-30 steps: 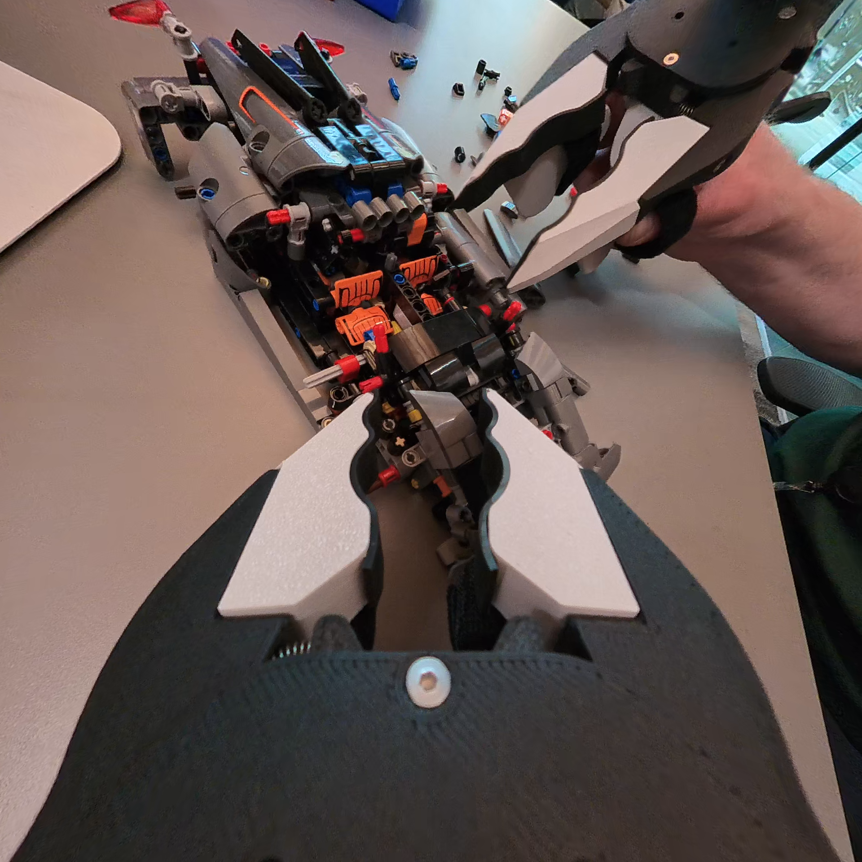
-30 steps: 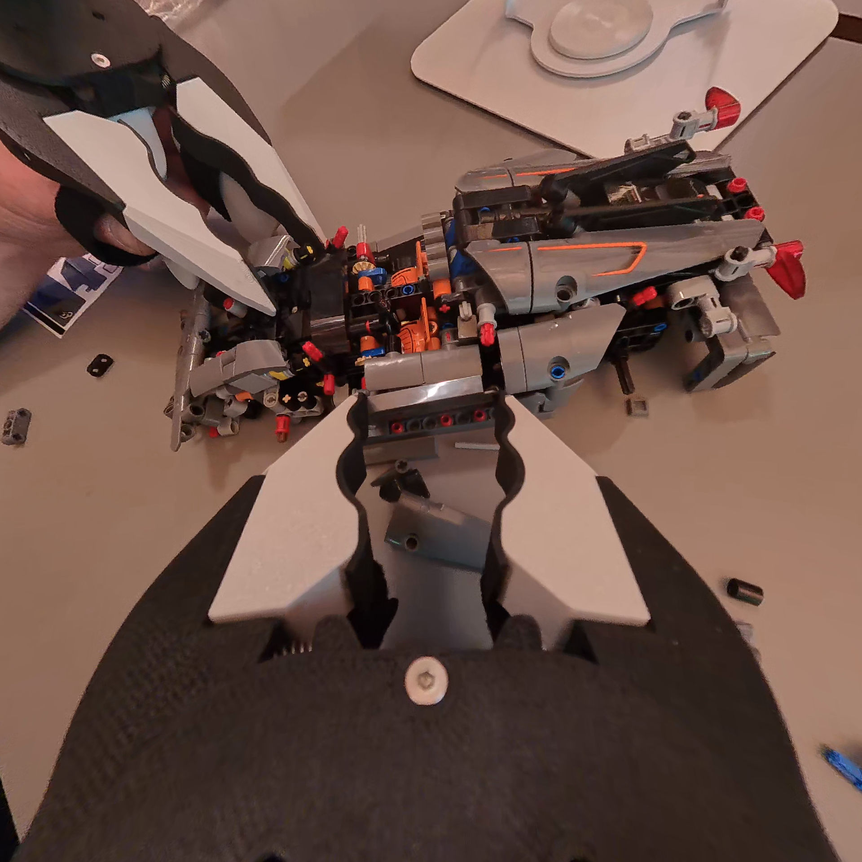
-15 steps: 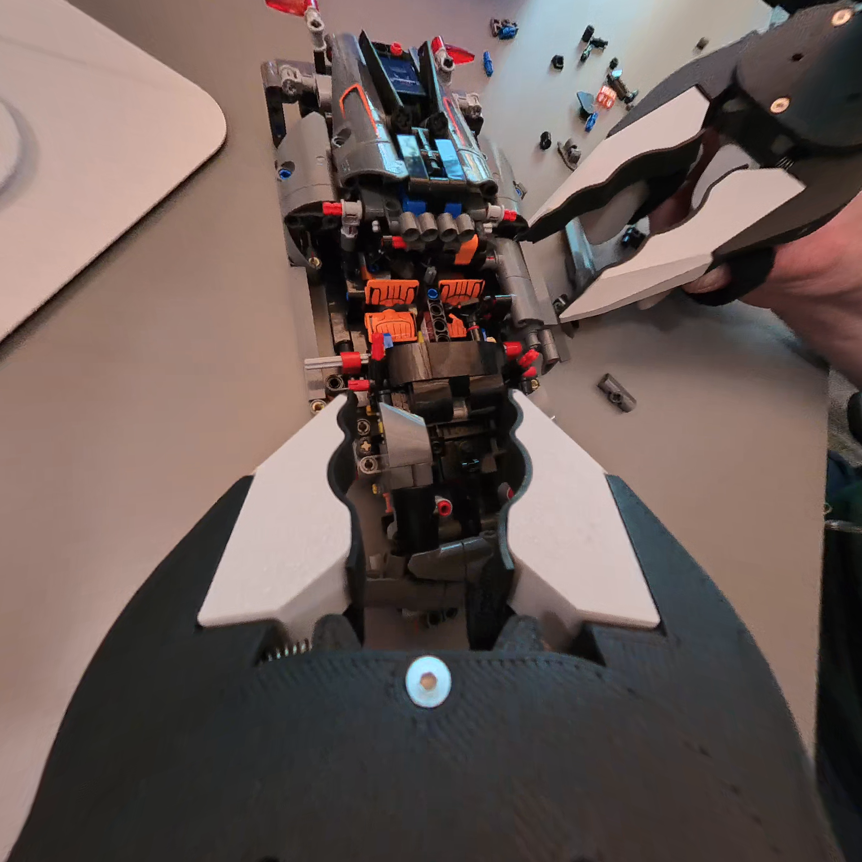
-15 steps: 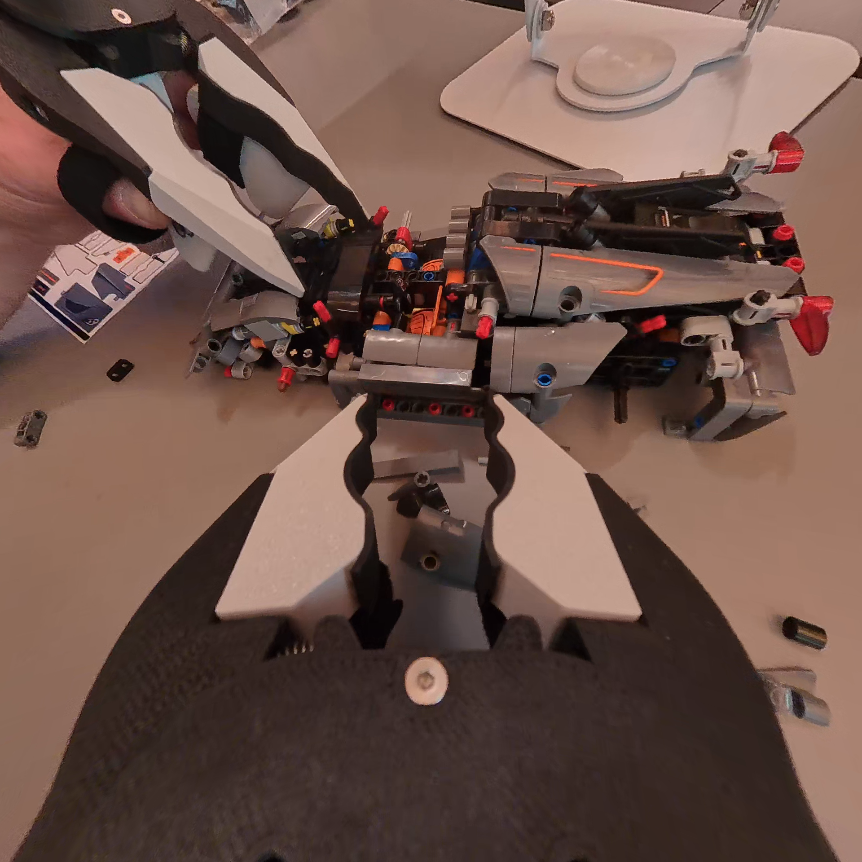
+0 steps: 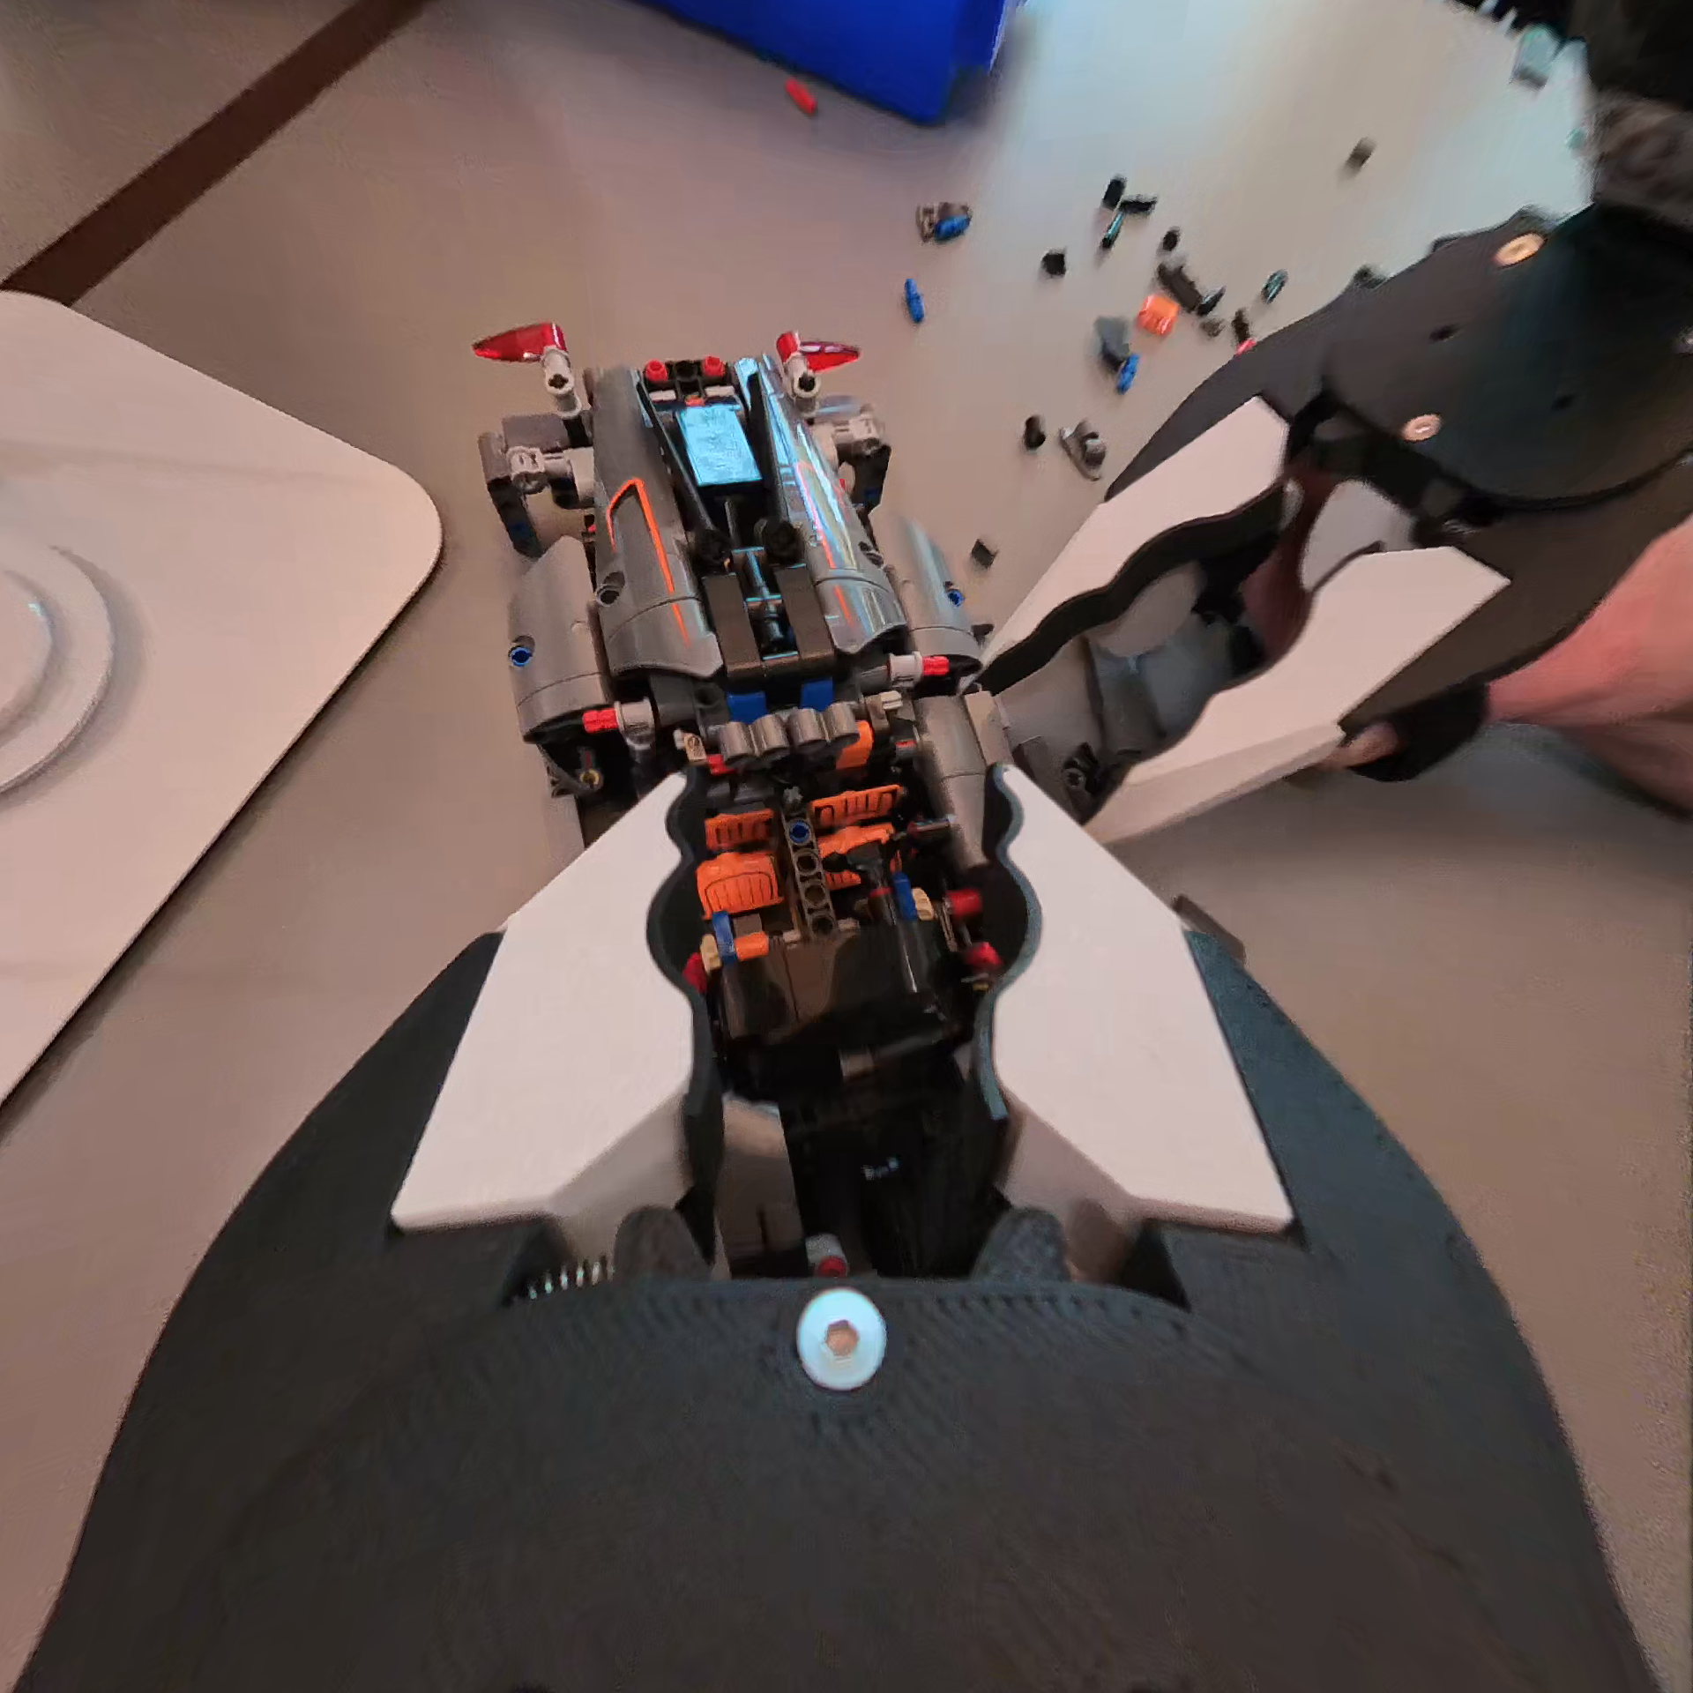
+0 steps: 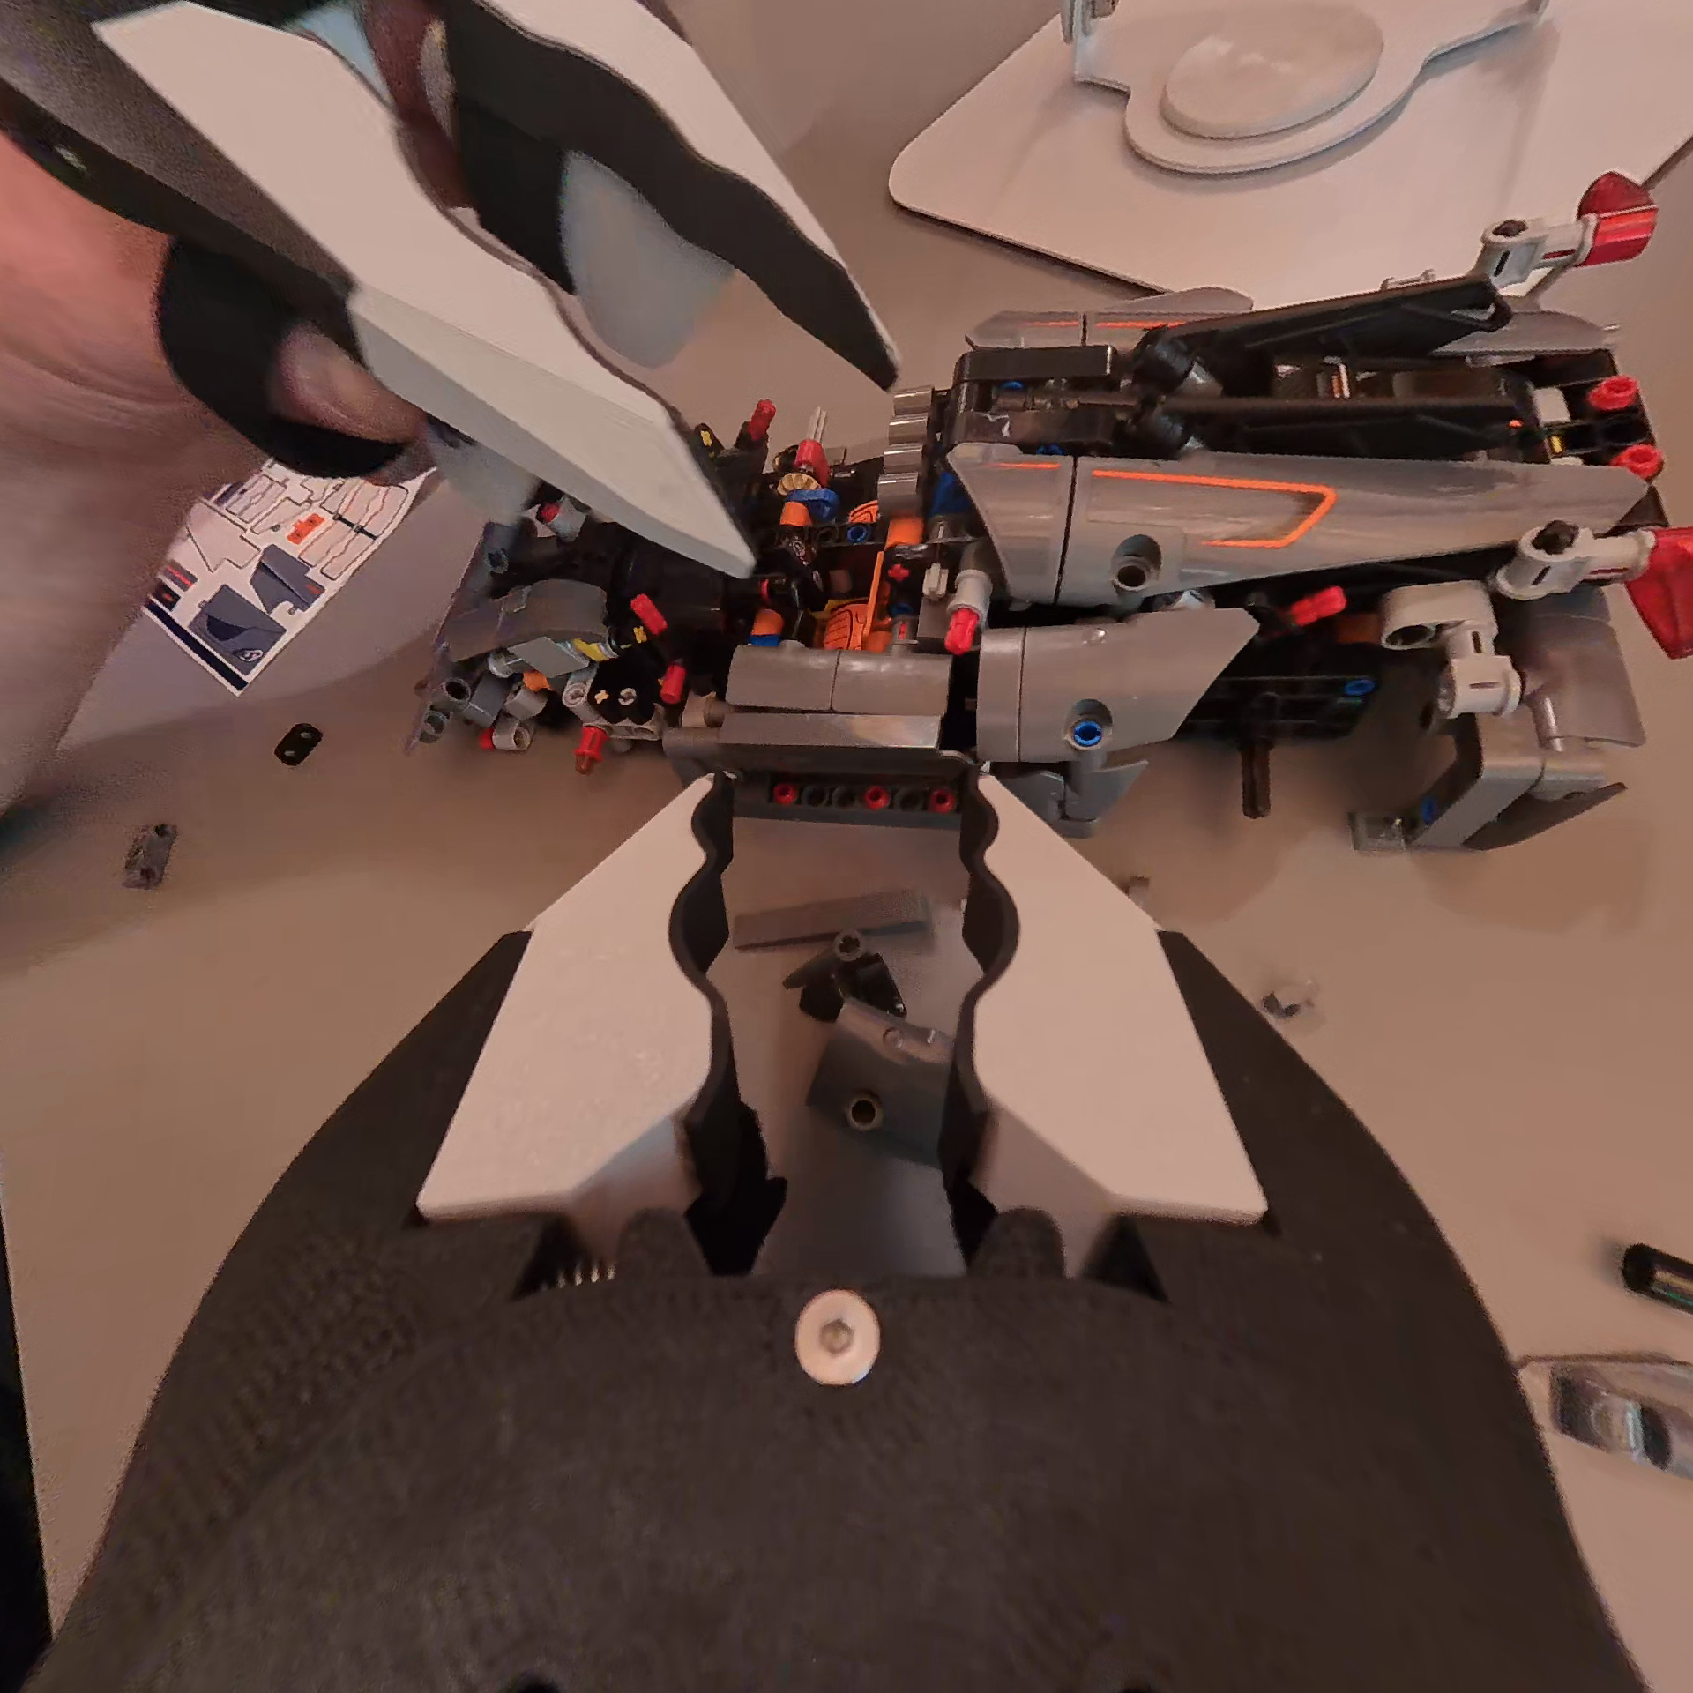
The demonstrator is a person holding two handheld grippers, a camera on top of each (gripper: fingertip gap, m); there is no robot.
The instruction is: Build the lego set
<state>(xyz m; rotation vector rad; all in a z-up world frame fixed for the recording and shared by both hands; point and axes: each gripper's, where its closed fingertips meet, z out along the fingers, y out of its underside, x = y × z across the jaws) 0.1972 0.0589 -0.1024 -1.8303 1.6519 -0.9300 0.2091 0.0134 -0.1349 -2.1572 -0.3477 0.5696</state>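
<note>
A partly built grey, black and orange lego car (image 5: 733, 568) lies on the table; it also shows side-on in the right wrist view (image 6: 1191, 513). My left gripper (image 5: 843, 797) is open, its fingers straddling the car's front section with the orange seats between them. It hovers over that end in the right wrist view (image 6: 811, 467). My right gripper (image 6: 847, 797) is open, its tips against the car's side sill with red pins. On the table between its fingers lie a grey panel piece (image 6: 879, 1081), a small black piece (image 6: 847, 971) and a flat grey tile (image 6: 829, 916).
A white stand base (image 5: 183, 595) lies left of the car and shows behind it in the right wrist view (image 6: 1283, 137). Several loose small pieces (image 5: 1145, 302) are scattered beyond the right gripper (image 5: 1044, 751). A blue bin (image 5: 870, 46) stands at the back. A sticker sheet (image 6: 275, 568) lies under the left hand.
My left gripper has moved forward over the car's front and its jaws have opened wider. My right gripper has stayed at the car's side, now nearer the sill.
</note>
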